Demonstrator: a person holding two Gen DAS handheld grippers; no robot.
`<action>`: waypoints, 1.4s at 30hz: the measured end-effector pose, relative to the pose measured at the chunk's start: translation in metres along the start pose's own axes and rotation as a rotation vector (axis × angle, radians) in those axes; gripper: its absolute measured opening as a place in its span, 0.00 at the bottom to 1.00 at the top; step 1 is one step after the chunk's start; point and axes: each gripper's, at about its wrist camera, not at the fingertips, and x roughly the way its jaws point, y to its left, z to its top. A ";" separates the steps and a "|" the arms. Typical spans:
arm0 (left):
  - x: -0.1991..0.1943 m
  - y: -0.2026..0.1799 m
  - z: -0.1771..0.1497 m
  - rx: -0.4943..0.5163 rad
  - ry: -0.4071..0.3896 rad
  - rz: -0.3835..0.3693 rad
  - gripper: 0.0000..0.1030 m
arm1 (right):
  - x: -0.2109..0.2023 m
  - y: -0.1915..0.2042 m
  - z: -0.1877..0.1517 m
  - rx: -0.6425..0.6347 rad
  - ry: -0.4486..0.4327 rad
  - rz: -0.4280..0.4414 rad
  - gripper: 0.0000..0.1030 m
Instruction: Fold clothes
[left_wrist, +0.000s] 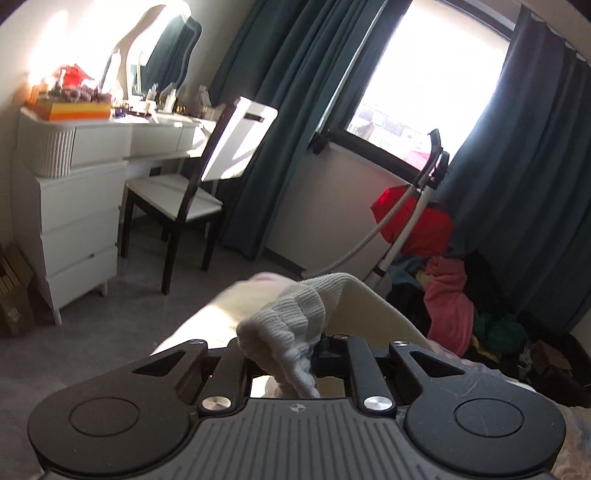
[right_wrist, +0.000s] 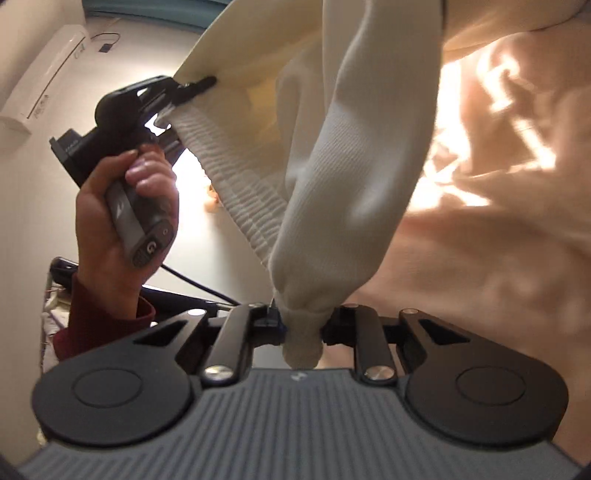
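A cream knit garment (right_wrist: 332, 177) with a ribbed hem hangs stretched between both grippers, held up in the air. My right gripper (right_wrist: 301, 326) is shut on a bunched corner of it. In the right wrist view a hand (right_wrist: 110, 229) in a dark red sleeve holds my left gripper (right_wrist: 199, 83), which is shut on the ribbed hem at the upper left. In the left wrist view the ribbed hem (left_wrist: 291, 332) bunches between the fingers of my left gripper (left_wrist: 284, 354), and the cloth hides the fingertips.
A white dresser (left_wrist: 77, 229) and vanity with a mirror stand at the left, with a black and white chair (left_wrist: 192, 199) beside them. Teal curtains (left_wrist: 291, 110) frame a bright window. A pile of clothes (left_wrist: 454, 295) and a garment steamer (left_wrist: 417, 206) stand at the right. A peach blanket (right_wrist: 498, 221) lies at the right in the right wrist view.
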 end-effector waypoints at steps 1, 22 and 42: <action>0.004 0.005 0.012 0.023 -0.016 0.028 0.13 | 0.018 0.006 0.002 -0.003 0.009 0.024 0.20; 0.053 0.035 -0.036 0.158 0.045 0.204 0.89 | 0.036 0.042 0.000 -0.329 0.086 -0.188 0.71; -0.105 -0.124 -0.209 0.392 0.053 -0.204 0.88 | -0.234 0.019 0.021 -0.578 -0.436 -0.585 0.71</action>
